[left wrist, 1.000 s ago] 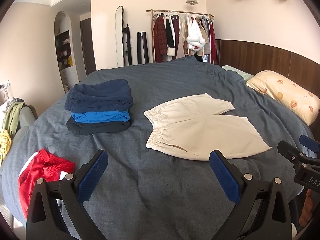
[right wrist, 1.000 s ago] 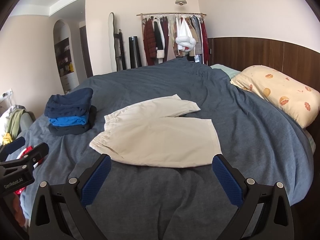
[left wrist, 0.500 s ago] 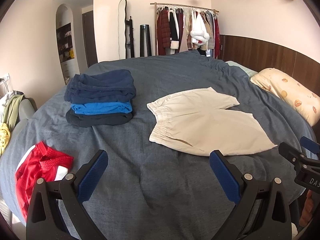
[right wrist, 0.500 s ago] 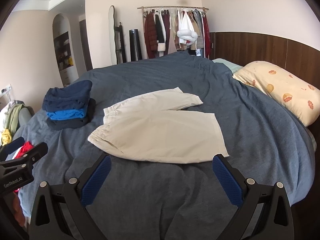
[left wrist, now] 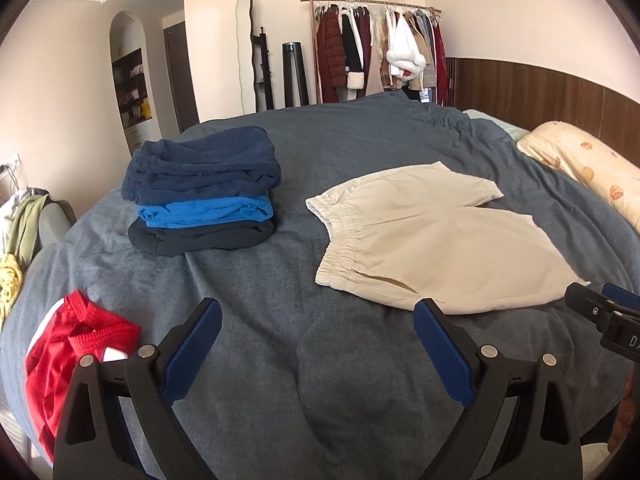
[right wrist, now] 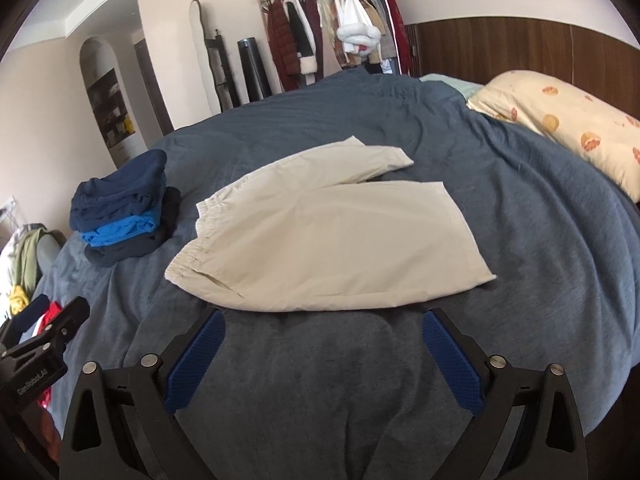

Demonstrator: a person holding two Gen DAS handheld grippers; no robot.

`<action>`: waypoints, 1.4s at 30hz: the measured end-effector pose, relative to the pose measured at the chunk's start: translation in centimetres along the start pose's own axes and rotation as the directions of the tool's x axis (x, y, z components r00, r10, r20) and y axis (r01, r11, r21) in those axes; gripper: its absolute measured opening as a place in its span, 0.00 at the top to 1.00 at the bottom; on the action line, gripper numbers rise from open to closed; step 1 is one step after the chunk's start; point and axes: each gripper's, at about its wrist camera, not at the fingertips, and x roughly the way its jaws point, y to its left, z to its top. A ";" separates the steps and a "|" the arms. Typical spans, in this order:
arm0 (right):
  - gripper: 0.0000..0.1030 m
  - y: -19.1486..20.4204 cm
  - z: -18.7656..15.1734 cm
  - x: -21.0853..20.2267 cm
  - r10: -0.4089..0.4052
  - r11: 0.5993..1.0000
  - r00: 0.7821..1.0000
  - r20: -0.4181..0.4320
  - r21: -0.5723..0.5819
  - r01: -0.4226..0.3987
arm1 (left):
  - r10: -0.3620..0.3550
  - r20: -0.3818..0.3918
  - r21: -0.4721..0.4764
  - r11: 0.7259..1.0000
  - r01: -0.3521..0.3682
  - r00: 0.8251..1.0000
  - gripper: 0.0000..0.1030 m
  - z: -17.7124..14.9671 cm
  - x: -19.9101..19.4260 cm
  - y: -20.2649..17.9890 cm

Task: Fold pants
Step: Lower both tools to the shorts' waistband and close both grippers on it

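Cream shorts (left wrist: 424, 236) lie spread flat on the blue-grey bed cover (left wrist: 304, 292), waistband to the left, two legs to the right; they also show in the right wrist view (right wrist: 324, 240). My left gripper (left wrist: 316, 320) is open and empty, above the cover just short of the shorts' near waistband corner. My right gripper (right wrist: 322, 332) is open and empty, just short of the shorts' near edge. Each gripper shows at the edge of the other's view, the right one (left wrist: 604, 316) and the left one (right wrist: 44, 340).
A stack of folded dark blue and bright blue garments (left wrist: 204, 192) sits left of the shorts. Red clothing (left wrist: 76, 344) lies at the bed's near left edge. A patterned pillow (right wrist: 568, 128) lies at the right. A clothes rack (left wrist: 376, 52) stands behind the bed.
Both grippers have moved closer to the bed and the shorts, and tilted down a little. Both stay open. The shorts have not moved.
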 end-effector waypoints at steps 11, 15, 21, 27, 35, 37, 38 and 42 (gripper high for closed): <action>0.17 0.1 1.4 6.5 0.024 0.999 0.991 -0.134 0.030 -0.020 | -0.035 -0.104 0.061 0.997 0.042 0.994 0.23 2.0 7.2 -1.1; 0.23 0.3 2.7 8.4 0.035 0.998 0.970 -0.240 0.056 -0.022 | -0.049 -0.190 0.072 0.995 0.064 0.980 0.26 3.7 8.8 -1.1; 0.28 0.8 4.9 9.5 0.030 0.996 0.924 -0.381 0.093 0.006 | -0.088 -0.333 0.012 0.995 0.097 0.939 0.37 6.2 10.2 -0.3; 0.34 0.5 6.0 10.2 0.019 0.979 0.892 -0.451 0.188 0.074 | -0.111 -0.408 -0.026 0.994 0.110 0.906 0.43 7.3 12.3 0.3; 0.44 -1.9 3.7 12.4 0.060 0.903 0.833 -0.550 0.385 0.189 | -0.120 -0.482 -0.068 0.993 0.099 0.868 0.49 6.7 16.2 0.5; 0.44 -2.2 3.7 12.8 0.052 0.893 0.834 -0.550 0.399 0.208 | -0.134 -0.505 -0.087 0.991 0.104 0.853 0.52 6.6 17.0 0.5; 0.44 -2.4 3.6 13.0 0.049 0.885 0.832 -0.552 0.411 0.220 | -0.136 -0.510 -0.092 0.990 0.103 0.849 0.52 6.6 17.3 0.5; 0.44 -3.4 3.3 13.8 0.047 0.853 0.822 -0.567 0.452 0.262 | -0.109 -0.539 -0.058 0.994 0.092 0.835 0.52 6.2 18.6 0.1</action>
